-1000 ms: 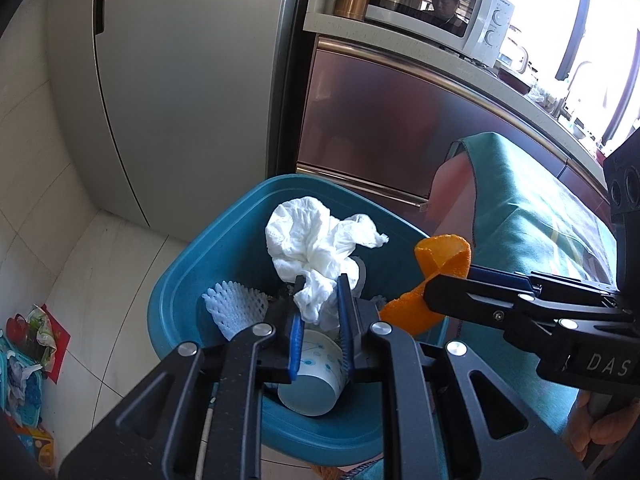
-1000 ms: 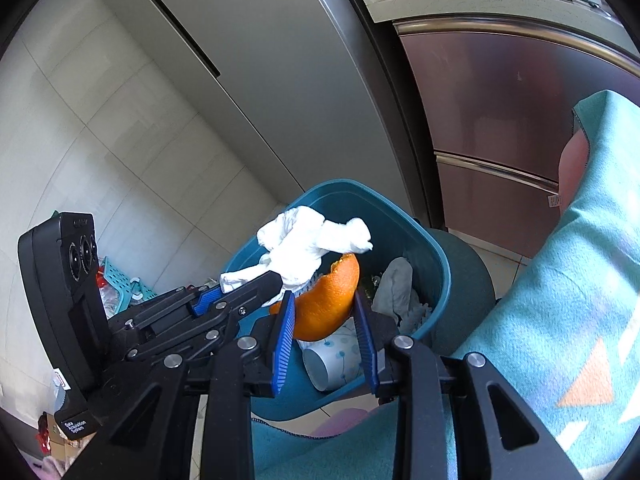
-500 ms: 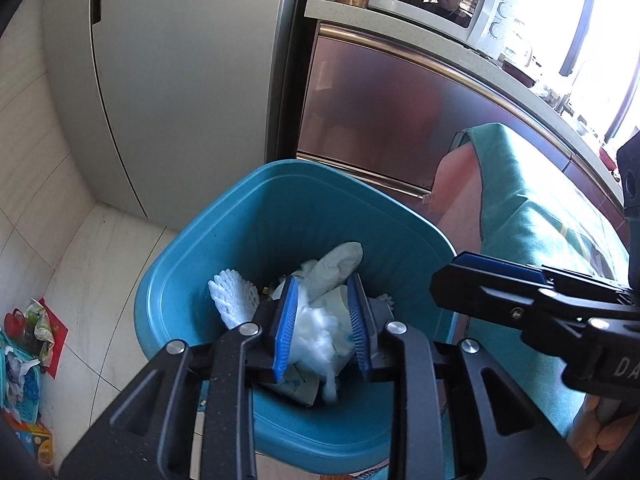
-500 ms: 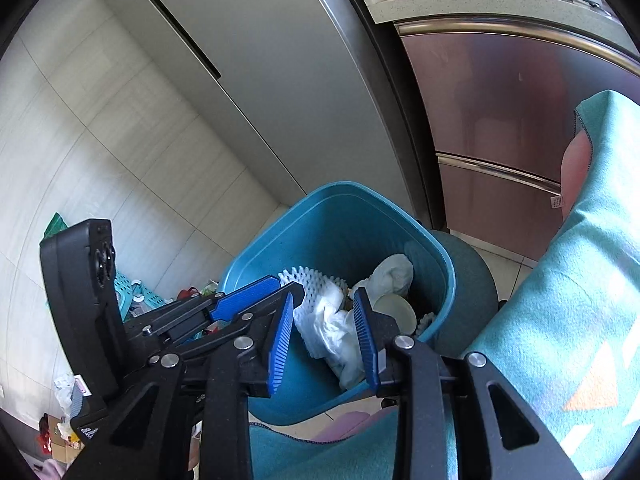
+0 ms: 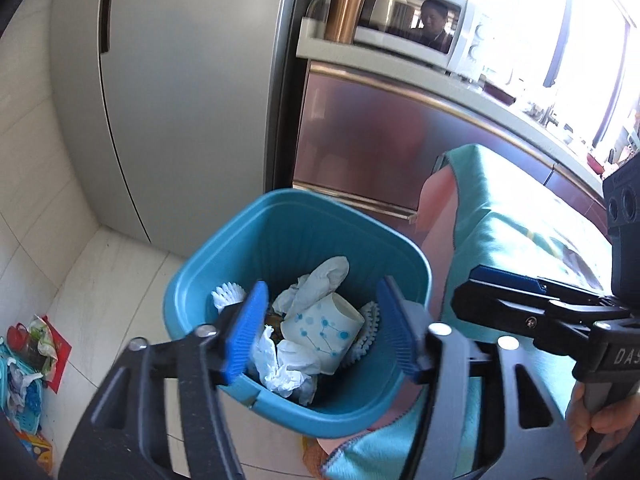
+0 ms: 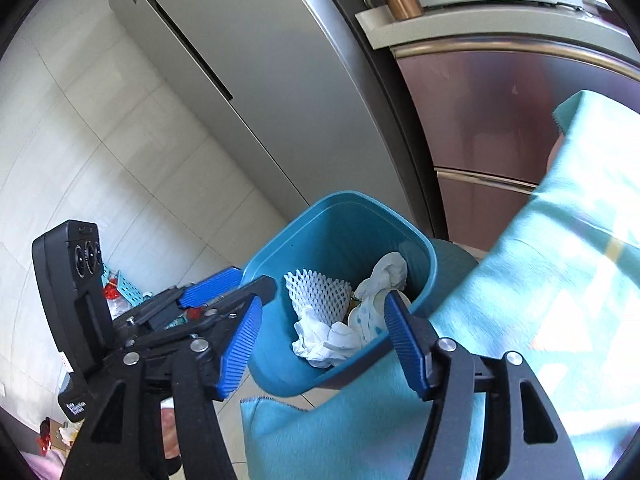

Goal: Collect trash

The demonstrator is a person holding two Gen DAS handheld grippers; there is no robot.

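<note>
A blue trash bin (image 5: pixel 200 264) (image 6: pixel 280 360) stands on the floor beside the table's edge. Inside lie crumpled white tissue (image 5: pixel 286 368) (image 6: pixel 320 338), a dotted paper cup (image 5: pixel 324 330) (image 6: pixel 366 316) and white foam netting (image 5: pixel 226 296) (image 6: pixel 318 292). My left gripper (image 5: pixel 322 330) hovers over the bin, its jaws opening, with nothing between them. My right gripper (image 6: pixel 324 334) hangs above the bin's near rim, jaws also opening and empty; it appears from the side (image 5: pixel 532 304) in the left wrist view. The orange peel is out of sight.
A teal cloth (image 5: pixel 512 216) (image 6: pixel 540 280) covers the table on the right. A grey fridge (image 5: pixel 180 80) and a copper-fronted cabinet (image 5: pixel 380 136) with a microwave (image 5: pixel 412 32) stand behind the bin. Scattered items (image 5: pixel 28 348) lie on the tiled floor at left.
The left gripper let go of the white tissue and the right let go of the orange peel; both dropped into the bin. Both grippers' jaws have spread wide.
</note>
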